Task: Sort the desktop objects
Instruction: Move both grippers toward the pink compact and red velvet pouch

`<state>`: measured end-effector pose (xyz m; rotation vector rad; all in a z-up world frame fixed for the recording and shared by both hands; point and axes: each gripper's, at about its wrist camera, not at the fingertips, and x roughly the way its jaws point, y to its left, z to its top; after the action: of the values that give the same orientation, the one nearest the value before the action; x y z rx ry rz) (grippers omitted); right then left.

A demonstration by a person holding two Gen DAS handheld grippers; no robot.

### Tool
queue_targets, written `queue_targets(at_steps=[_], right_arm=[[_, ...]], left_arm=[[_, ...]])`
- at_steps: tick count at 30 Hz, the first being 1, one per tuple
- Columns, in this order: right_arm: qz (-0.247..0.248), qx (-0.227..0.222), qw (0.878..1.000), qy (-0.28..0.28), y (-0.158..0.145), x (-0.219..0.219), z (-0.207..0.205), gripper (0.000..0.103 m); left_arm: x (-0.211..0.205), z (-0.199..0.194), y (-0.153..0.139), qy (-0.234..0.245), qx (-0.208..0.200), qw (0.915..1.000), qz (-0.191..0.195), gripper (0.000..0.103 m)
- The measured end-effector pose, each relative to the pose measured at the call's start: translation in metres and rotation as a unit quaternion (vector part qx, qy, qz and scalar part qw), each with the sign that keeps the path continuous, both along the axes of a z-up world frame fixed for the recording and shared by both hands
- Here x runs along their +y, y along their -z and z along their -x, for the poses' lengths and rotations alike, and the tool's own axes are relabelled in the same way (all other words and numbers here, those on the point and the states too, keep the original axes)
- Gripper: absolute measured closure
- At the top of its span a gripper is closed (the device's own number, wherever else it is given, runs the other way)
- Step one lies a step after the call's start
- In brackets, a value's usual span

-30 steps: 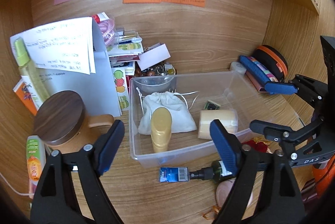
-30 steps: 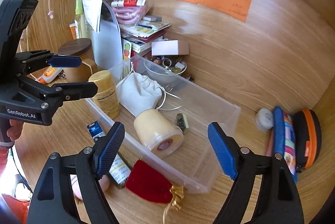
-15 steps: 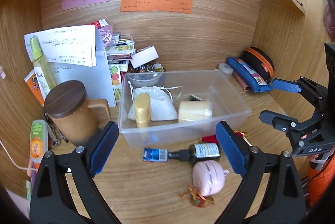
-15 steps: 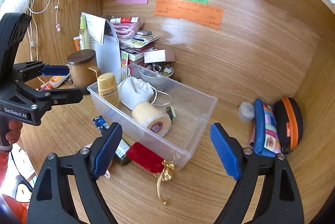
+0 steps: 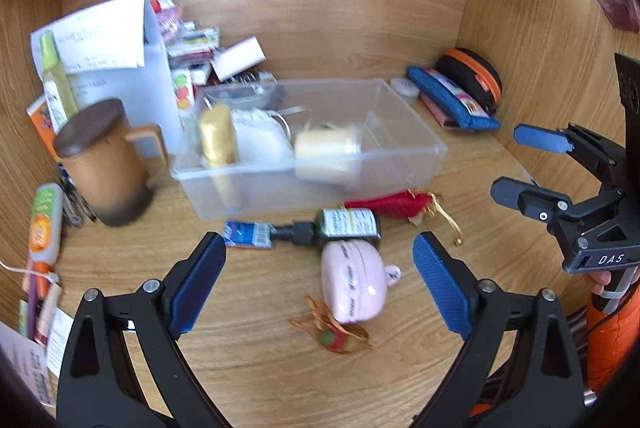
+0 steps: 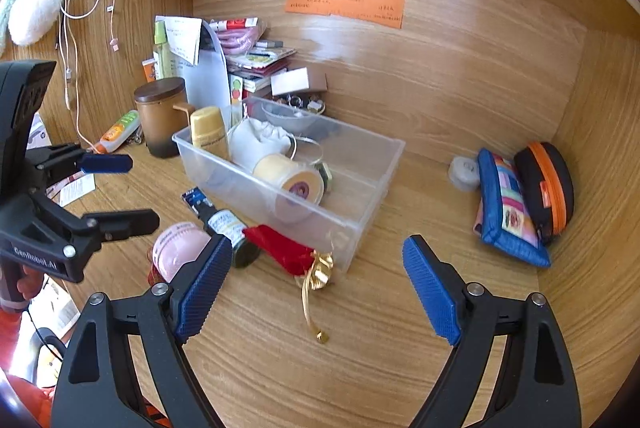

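Observation:
A clear plastic bin (image 5: 404, 164) (image 6: 372, 164) holds a gold-capped bottle (image 5: 216, 136), a white pouch (image 5: 260, 140) and a cream roll (image 5: 324, 152). In front of it lie a red pouch (image 5: 384, 204) (image 6: 280, 248), a dark bottle (image 5: 344, 224) (image 6: 228, 224), a pink round case (image 5: 354, 282) (image 6: 176, 250), a blue packet (image 5: 248, 234) and a gold-wrapped trinket (image 5: 332, 336). My left gripper (image 5: 318, 282) is open above the pink case. My right gripper (image 6: 316, 286) is open and empty above the red pouch's gold tie.
A brown lidded mug (image 5: 104, 164), papers, books and tubes crowd the left. A blue pencil case (image 6: 508, 208), a black-orange case (image 6: 548, 184) and a small white tub (image 6: 464, 168) sit at the back right. Wooden walls enclose the desk on three sides.
Both grippers have pulled back from the bin and stayed open. The left view now has the pink case and dark bottle between its fingers.

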<state>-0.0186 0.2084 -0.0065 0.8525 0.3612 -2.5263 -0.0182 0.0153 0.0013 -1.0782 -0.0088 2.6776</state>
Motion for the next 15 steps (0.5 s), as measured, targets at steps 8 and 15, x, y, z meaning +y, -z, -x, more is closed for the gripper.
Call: queue_targets(at_steps=[8, 15], right_arm=[[-0.002, -0.027, 1.000, 0.007, 0.023, 0.009, 0.003, 0.018], [0.000, -0.072, 0.997, 0.002, 0.051, 0.009, 0.018, 0.018]], left_arm=[[0.013, 0.005, 0.027, 0.010, -0.029, 0.9995, -0.003, 0.007], [0.018, 0.014, 0.049, 0.018, -0.056, 0.9983, -0.004, 0.007]])
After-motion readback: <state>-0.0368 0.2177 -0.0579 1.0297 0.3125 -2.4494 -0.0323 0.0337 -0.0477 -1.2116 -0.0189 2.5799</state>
